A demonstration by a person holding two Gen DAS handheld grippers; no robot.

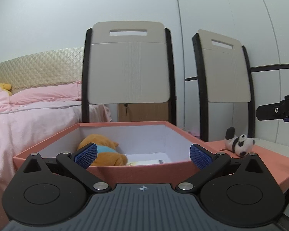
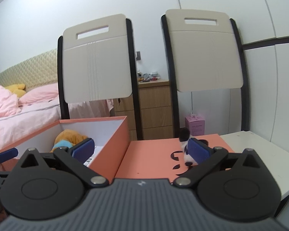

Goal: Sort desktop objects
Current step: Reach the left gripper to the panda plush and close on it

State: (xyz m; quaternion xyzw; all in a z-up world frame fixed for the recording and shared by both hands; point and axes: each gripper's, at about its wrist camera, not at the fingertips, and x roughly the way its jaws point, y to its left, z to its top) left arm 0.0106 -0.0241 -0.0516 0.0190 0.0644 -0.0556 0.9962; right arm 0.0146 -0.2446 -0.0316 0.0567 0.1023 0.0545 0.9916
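Observation:
An open salmon-pink box (image 1: 144, 170) stands on the table, also in the right wrist view (image 2: 117, 146). An orange plush toy with a blue shirt (image 1: 107, 152) lies inside it, at its left (image 2: 67, 137). A small panda plush (image 1: 239, 142) lies on the pink box lid (image 1: 269, 165) to the right of the box. My left gripper (image 1: 143, 156) is open and empty, just in front of the box's near wall. My right gripper (image 2: 141, 150) is open and empty above the lid (image 2: 152, 157); its right finger hides most of the panda (image 2: 184, 135).
Two beige folding chairs (image 1: 128, 65) (image 2: 206, 52) stand behind the table. A bed with pink bedding (image 1: 28, 115) is at the left. A wooden drawer unit (image 2: 154, 107) and a small pink box (image 2: 194, 124) stand on the floor behind. The white tabletop (image 2: 260, 150) extends right.

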